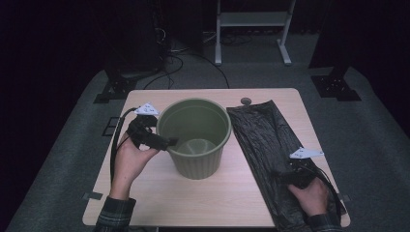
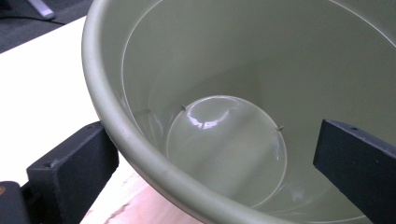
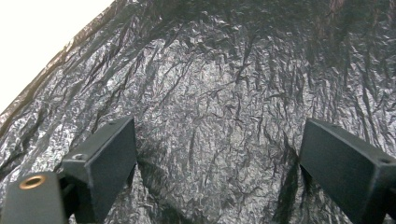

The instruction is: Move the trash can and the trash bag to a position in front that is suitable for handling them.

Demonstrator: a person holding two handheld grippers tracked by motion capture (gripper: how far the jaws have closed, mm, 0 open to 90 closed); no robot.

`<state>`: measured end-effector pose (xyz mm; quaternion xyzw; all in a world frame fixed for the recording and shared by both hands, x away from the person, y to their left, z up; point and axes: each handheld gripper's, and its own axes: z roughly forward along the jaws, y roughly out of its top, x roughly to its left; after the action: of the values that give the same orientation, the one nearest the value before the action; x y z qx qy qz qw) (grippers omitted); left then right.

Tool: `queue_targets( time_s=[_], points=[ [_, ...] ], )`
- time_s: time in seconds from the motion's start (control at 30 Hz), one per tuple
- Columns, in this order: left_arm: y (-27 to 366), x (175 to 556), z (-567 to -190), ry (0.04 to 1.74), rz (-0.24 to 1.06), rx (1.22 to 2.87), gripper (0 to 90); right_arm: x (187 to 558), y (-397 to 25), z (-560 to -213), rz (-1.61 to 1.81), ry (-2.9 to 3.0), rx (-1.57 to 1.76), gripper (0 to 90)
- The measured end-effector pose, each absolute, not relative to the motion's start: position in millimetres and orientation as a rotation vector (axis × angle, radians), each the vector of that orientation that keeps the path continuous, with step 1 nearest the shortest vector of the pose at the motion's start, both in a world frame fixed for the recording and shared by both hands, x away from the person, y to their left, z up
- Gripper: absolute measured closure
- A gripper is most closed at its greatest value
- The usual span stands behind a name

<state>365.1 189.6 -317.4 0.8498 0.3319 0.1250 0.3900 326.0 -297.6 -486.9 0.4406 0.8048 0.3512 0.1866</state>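
Note:
An empty olive-green plastic bucket (image 1: 196, 137) stands upright in the middle of the table. My left gripper (image 1: 163, 142) is at its left rim, open. In the left gripper view (image 2: 215, 172) one jaw is outside the bucket wall (image 2: 107, 102) and the other hangs inside, with the rim between them untouched. A crumpled black plastic bag (image 1: 261, 137) lies flat along the table's right side. My right gripper (image 1: 292, 175) rests low over the bag's near end. Its jaws (image 3: 219, 172) stand wide open above the bag's wrinkled surface (image 3: 219, 84).
The light wooden table (image 1: 159, 193) has bare room in front of the bucket and at the far left. A small grey round cap (image 1: 246, 101) sits at the back edge. Beyond the table are a white frame (image 1: 251, 24) and black stands (image 1: 113, 87) on the carpet.

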Motion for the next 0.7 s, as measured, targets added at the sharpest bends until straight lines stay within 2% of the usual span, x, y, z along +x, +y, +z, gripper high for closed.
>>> queue_targets(
  time_s=[0.4,0.7],
  points=[
    [165,339,-318,0.752,0.267,2.191,0.0,326,-297,-487,0.99,2.267,1.244,10.2],
    [162,337,-318,0.732,0.267,2.164,0.0,326,-298,-487,0.99,2.267,1.244,10.1]
  ],
)
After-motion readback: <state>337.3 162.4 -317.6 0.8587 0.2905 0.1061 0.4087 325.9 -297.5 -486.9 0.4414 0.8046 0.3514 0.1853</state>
